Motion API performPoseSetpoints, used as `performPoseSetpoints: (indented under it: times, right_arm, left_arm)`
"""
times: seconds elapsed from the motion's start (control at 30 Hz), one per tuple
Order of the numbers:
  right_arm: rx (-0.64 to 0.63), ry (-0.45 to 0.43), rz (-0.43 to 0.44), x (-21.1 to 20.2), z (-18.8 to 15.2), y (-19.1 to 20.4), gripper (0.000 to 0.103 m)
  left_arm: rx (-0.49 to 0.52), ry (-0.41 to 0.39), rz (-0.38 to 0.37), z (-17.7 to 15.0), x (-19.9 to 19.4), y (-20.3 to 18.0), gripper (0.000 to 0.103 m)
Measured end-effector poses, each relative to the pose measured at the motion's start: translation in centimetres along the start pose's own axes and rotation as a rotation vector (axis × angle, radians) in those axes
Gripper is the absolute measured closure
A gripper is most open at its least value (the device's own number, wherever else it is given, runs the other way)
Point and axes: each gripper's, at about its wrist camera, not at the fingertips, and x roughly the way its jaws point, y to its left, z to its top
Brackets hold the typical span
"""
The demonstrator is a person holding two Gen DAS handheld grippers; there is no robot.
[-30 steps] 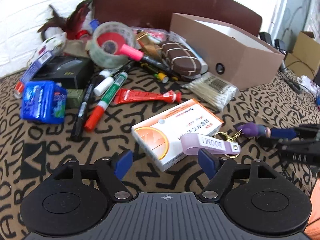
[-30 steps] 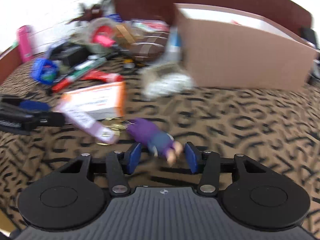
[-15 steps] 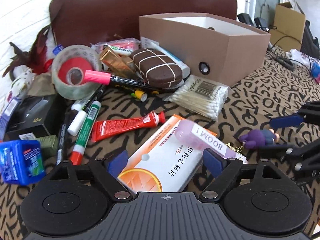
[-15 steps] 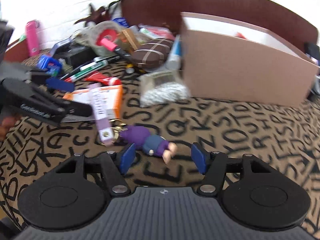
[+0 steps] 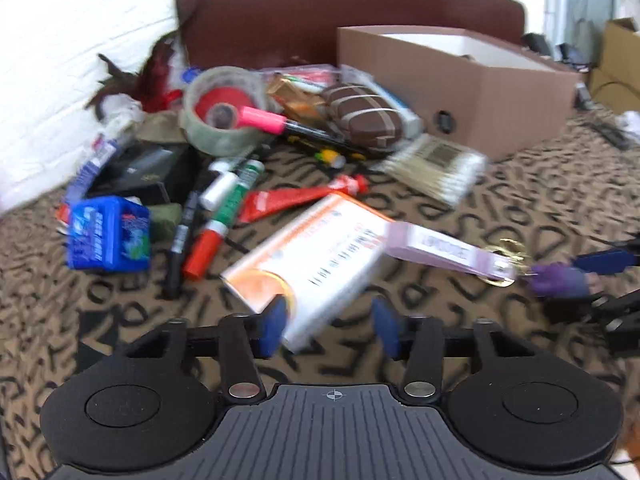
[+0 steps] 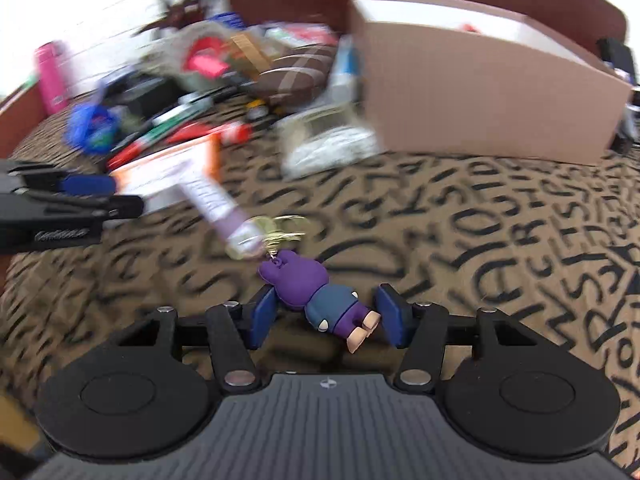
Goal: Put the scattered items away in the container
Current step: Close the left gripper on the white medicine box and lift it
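Purple and soft-looking, a small rubbery figure keychain (image 6: 316, 294) lies on the brown letter-patterned cloth (image 6: 500, 232) between the blue pads of the right gripper (image 6: 326, 314), whose jaws have just narrowed slightly but do not press it. Its lilac strap (image 5: 436, 246) rests over one corner of the white-and-orange cardboard medicine box (image 5: 308, 252). The left gripper (image 5: 330, 326) has just been closing, its jaws parted around that box's near corner without gripping. The tan open cardboard container (image 6: 480, 92) stands behind, well apart.
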Motion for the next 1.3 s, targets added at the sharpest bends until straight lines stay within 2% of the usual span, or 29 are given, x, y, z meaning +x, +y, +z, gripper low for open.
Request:
performPoseSetpoints:
  times: [0.07,0.17,0.23,0.27,0.37,0.5,0.6,0.63,0.67,0.7,0.73,0.77,0.8,0.83,0.87,0.97,1.0,1.03,1.1,1.23,1.3]
  right_arm:
    - [-0.04,-0.003,0.024,-0.1,0.0,0.7,0.034]
    - [-0.034,-0.015,0.003,0.6,0.8,1.0,0.034]
    - [-0.011,-0.019,0.017,0.7,1.0,0.8,0.034]
    - [-0.011,-0.018,0.022,0.7,0.9,0.7,0.034]
    - [-0.013,-0.014,0.025,0.7,0.3,0.3,0.035]
    - [-0.001,-0.019,0.026,0.8,0.3,0.5,0.031]
    - [-0.012,-0.023,0.019,0.7,0.0,0.8,0.03]
    - [-0.014,-0.025,0.019,0.7,-0.1,0.8,0.03]
    - [-0.013,-0.027,0.021,0.7,-0.1,0.8,0.03]
    - [-0.008,-0.028,0.024,0.8,-0.1,0.7,0.03]
    - [-0.002,-0.028,0.026,0.8,-0.1,0.6,0.03]
    - [0.002,-0.027,0.028,0.7,0.0,0.6,0.03]
    - [0.001,-0.026,0.028,0.7,0.0,0.6,0.03]
    - [-0.001,-0.024,0.027,0.7,0.0,0.7,0.03]
    - [-0.004,-0.021,0.025,0.7,0.0,0.7,0.03]
    - [-0.004,-0.013,0.033,0.5,0.0,0.9,0.029]
    - [-0.003,-0.012,0.04,0.3,0.0,0.9,0.029]
    - [-0.005,-0.01,0.046,0.2,0.0,0.9,0.029]
    - [-0.015,-0.007,0.047,0.2,0.0,1.0,0.029]
    - [-0.015,-0.009,0.034,0.6,0.5,0.9,0.031]
    - [-0.01,-0.011,0.033,0.8,0.6,0.7,0.032]
  left_arm:
    - [0.008,-0.006,0.006,0.4,0.3,-0.1,0.023]
    - [0.009,-0.027,0.036,1.3,0.7,0.2,0.022]
    - [-0.004,-0.051,0.011,1.6,0.2,0.6,0.02]
    - [0.0,-0.069,-0.007,1.7,-0.1,0.9,0.015]
    - [0.073,-0.099,-0.066,2.2,0.3,1.2,0.01]
    - [0.143,-0.005,-0.171,3.3,3.6,2.0,0.01]
    - [0.196,-0.018,-0.135,3.3,5.1,1.9,0.005]
    - [0.218,-0.012,-0.114,3.2,5.5,1.8,0.006]
    - [0.23,0.001,-0.083,3.1,5.8,1.7,0.016]
    - [0.218,0.015,-0.064,3.1,5.9,1.8,0.018]
    - [0.186,0.024,-0.058,3.2,5.7,2.1,0.03]
    - [0.162,0.031,-0.038,3.3,5.4,2.4,0.047]
    - [0.148,0.037,-0.005,3.4,5.0,2.6,0.056]
    - [0.125,0.051,0.025,3.3,4.8,2.8,0.06]
    - [0.085,0.075,0.038,3.1,4.6,3.2,0.06]
    - [-0.04,0.102,0.008,2.4,3.6,4.4,0.059]
    - [-0.049,0.104,0.001,2.3,3.3,4.4,0.058]
    - [-0.046,0.102,-0.004,2.3,3.2,4.3,0.051]
    - [-0.037,0.099,0.003,2.5,3.4,4.2,0.049]
    - [-0.089,0.093,-0.011,3.5,4.4,4.7,0.049]
    - [-0.126,0.093,-0.023,3.9,4.8,5.0,0.057]
